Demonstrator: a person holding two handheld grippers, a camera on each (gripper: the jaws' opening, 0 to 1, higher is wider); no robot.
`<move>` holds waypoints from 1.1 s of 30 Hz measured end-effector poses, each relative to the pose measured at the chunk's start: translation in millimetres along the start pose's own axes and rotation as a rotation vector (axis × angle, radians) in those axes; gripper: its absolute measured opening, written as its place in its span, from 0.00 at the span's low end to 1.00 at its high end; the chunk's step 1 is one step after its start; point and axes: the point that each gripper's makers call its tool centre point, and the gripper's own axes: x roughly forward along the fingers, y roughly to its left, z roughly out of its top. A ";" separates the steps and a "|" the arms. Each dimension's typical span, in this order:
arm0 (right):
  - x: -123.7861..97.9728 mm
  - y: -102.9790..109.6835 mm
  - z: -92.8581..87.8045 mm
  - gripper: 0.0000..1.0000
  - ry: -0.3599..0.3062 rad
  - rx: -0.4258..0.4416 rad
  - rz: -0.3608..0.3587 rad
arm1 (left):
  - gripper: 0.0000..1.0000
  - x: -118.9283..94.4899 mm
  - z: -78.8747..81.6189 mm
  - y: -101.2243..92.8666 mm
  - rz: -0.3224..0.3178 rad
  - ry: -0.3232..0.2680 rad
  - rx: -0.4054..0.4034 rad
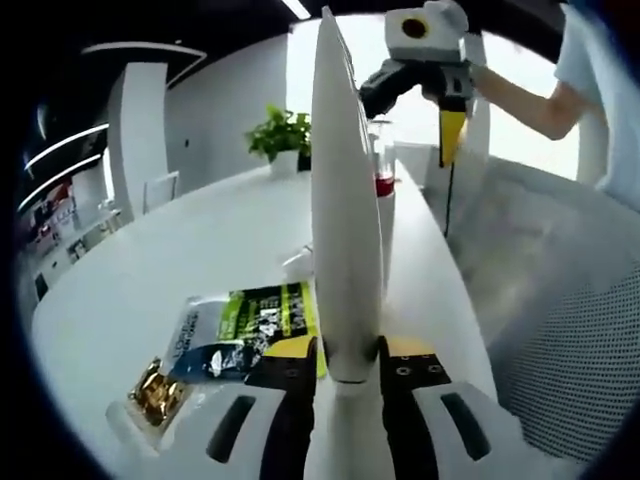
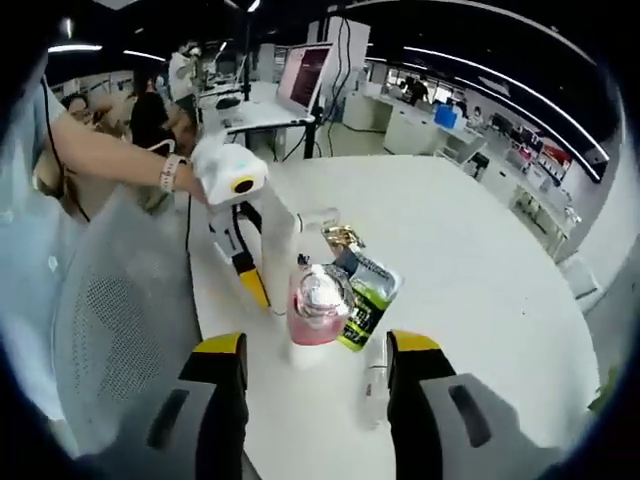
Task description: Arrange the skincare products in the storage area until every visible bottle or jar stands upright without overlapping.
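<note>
My left gripper is shut on a tall white tube, held upright over the white table. The right gripper view has the same white tube, with the left gripper clamped on it from the left. A clear pump bottle of pink liquid stands upright just ahead of my right gripper, whose jaws are wide open and hold nothing. In the left gripper view, the pink bottle peeks out behind the tube, with the right gripper above it.
Green-and-black sachets and a gold packet lie flat on the table. A small white tube lies by my right jaw. A mesh chair stands at the table edge. A potted plant sits at the far end.
</note>
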 end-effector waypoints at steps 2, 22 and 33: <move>-0.2 -0.7 3.3 0.56 0.006 -0.014 0.015 | 0.21 -0.5 0.4 0.3 0.002 -0.001 -0.004; 18.7 -8.4 51.8 0.47 0.098 -0.190 0.157 | 0.22 -2.2 4.9 1.2 0.011 -0.010 -0.018; 43.9 28.7 73.4 0.31 0.185 -0.340 0.319 | 0.19 -0.2 8.0 -1.1 -0.002 -0.003 -0.006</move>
